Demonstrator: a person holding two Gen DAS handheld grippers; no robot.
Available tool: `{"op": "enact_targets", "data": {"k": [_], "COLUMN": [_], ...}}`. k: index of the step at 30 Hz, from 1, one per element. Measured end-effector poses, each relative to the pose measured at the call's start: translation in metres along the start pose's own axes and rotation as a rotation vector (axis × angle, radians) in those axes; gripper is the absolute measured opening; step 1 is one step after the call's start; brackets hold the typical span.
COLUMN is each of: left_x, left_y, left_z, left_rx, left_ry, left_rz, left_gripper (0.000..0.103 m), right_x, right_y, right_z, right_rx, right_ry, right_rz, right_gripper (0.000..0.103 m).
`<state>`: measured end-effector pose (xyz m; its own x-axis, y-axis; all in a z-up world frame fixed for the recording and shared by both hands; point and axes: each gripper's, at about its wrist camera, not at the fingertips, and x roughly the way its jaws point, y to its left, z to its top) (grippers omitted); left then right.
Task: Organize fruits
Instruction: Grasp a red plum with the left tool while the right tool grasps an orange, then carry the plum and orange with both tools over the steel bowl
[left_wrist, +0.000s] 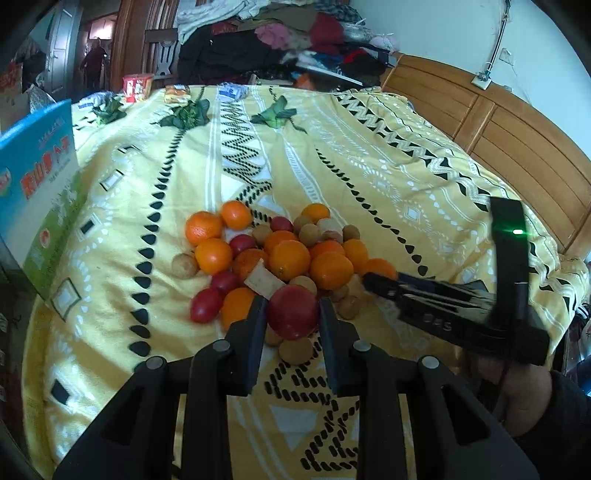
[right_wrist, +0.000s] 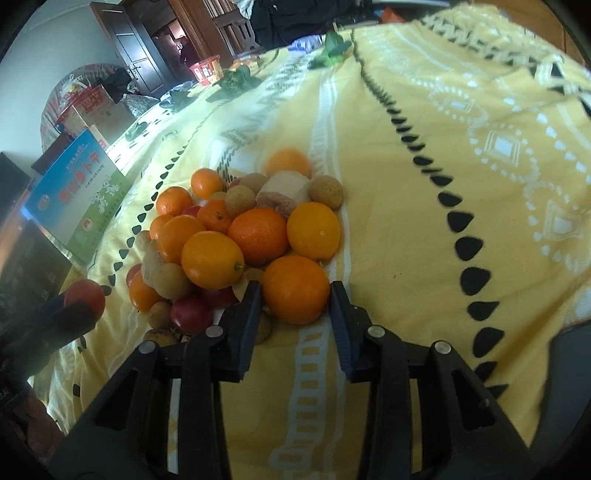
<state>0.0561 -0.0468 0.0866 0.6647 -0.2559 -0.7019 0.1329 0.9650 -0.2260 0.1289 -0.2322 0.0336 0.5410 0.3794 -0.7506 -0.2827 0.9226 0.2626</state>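
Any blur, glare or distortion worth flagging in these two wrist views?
Left wrist view: strong fisheye bending, dark corners, the right gripper smeared, fruit pile sharp. Right wrist view: same bending, window glare on the bedspread, the left gripper soft.

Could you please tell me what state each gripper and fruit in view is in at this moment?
Left gripper: jaws shut on a round red fruit, raised off the pile.
Right gripper: jaws against a round orange citrus fruit at the pile's near edge.
Mixed fruit pile: heaped, unsorted, on the yellow patterned bedspread.
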Motion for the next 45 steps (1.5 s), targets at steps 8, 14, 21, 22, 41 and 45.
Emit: {"op": "enact_targets", "data": {"k": [8,14,21,22,41,45], "left_x": [-0.048,-0.099,-0.164,-0.173,-0.314,-0.326], "left_y": [0.026,0.048,0.081,0.087,0.24,0.266], "left_z": [0.016,0.022,0.02,0.018,-0.036,-0.051], "left_rx": [-0.044,-0.065,-0.106,-0.115,-0.354,-0.394], "left_ry": [-0.043,-0.124,-0.221,-0.234,-0.352,-0.342], "left_rz": [0.185,0.261,0.328,0.34,0.602,0.64], "left_gripper": [0.028,0.028,0.028,0.028,0.028,0.028], "right_x": [-0.082,-0.112,-0.132,-0.134,-0.137,-0.126], "right_y": [0.049,0.103,0.168,0.179,0.392,0.432], "right_z": [0.014,0.022,0.025,0.025,0.006,-0.001], "right_rx": [-0.067,-0.144,-0.244,-0.259,-0.541,-0.59], "right_ry": [-0.167,-0.22,-0.253,-0.257,-0.231,-0.196], "right_rz": [-0.043,0.012,0.076,0.085,0.331,0.388], "right_gripper": [0.037,0.037,0.037,0.037,0.037,0.037]}}
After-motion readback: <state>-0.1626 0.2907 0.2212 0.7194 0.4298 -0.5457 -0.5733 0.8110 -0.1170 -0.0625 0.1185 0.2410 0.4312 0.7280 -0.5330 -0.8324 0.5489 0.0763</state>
